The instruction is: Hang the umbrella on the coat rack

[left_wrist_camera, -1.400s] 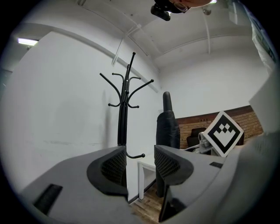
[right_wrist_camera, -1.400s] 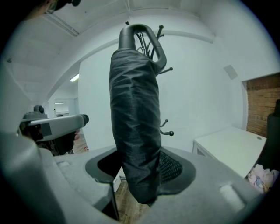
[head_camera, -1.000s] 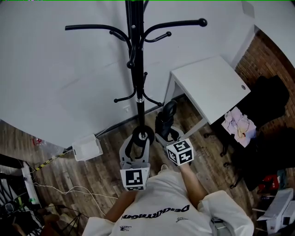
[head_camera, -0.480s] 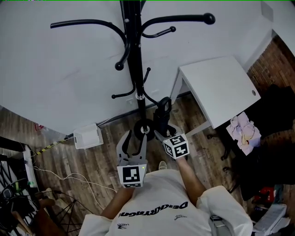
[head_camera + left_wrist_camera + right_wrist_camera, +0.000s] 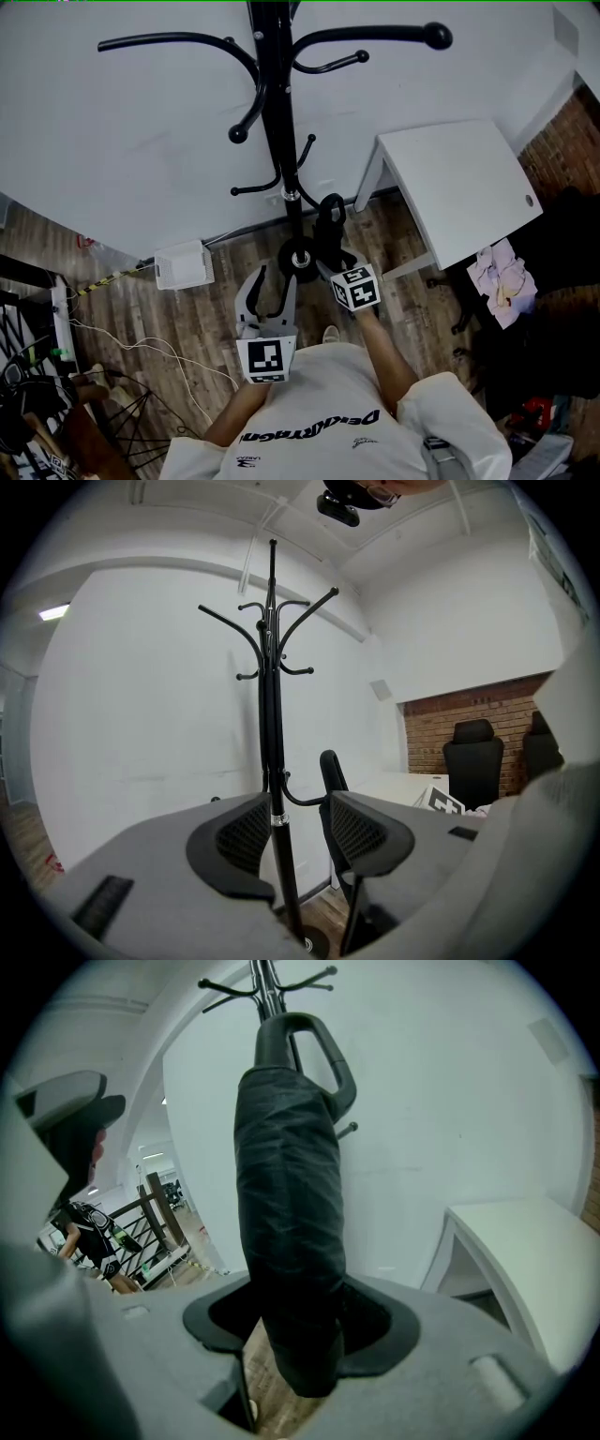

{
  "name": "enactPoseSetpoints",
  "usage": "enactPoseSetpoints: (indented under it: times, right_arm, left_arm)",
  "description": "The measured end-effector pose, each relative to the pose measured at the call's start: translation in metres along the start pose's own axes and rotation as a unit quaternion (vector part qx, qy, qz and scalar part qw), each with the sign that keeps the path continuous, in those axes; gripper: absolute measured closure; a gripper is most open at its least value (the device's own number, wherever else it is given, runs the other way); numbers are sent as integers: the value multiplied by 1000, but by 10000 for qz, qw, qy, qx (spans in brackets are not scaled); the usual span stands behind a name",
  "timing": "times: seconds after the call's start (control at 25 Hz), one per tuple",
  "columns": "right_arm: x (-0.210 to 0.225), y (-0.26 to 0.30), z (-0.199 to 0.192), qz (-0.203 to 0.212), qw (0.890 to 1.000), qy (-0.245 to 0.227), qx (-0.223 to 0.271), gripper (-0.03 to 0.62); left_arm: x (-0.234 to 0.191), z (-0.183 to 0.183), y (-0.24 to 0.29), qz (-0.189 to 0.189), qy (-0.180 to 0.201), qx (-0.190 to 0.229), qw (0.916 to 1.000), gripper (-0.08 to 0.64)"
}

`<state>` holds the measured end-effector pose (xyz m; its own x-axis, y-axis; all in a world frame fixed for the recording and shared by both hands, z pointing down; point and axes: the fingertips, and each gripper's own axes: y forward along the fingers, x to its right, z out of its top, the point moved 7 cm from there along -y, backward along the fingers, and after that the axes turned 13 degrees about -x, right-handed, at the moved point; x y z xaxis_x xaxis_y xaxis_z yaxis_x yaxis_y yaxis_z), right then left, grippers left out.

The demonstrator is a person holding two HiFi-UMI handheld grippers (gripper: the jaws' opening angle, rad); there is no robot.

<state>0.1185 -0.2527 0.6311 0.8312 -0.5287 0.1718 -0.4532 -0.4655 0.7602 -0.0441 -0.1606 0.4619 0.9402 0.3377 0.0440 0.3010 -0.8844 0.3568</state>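
The white wall and the plank floor fill most of what we see from the head view, with the black coat rack standing against the wall, its hooks bare. Right of it is a white desk, top empty, close beside the rack's round base. Only the left gripper view gives us the rack at full height, plus a brick wall and a black office chair past the desk. Only the right gripper view shows a dark railing off to the left.

The umbrella is folded, black, upright, loop handle on top; the right gripper has its fingers closed around the lower part. From above, the umbrella stands just right of the pole, low down, on no hook. The left gripper has its fingers apart and empty, the pole showing in the gap untouched; from above it sits just left of the base.

A small white box lies by the wall with cables nearby. The shirt print we cannot read for sure
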Motion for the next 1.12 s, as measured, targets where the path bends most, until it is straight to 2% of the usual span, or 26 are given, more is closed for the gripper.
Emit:
enactPoseSetpoints:
  times: [0.16,0.72,1.12]
  right_arm:
    - [7,15,-5,117,9998,61,-114,357]
    - [6,54,-6,253,9978,-265,-548,357]
    - [8,85,-14,242,9962,-155,-819,356]
  left_arm:
    - [-1,-3,1,82,-16,-55,10000,367]
    - [-3,-10,-1,265,-19,-155,9995,367]
    - [-6,-12,-6,359,-34,-197,9992,367]
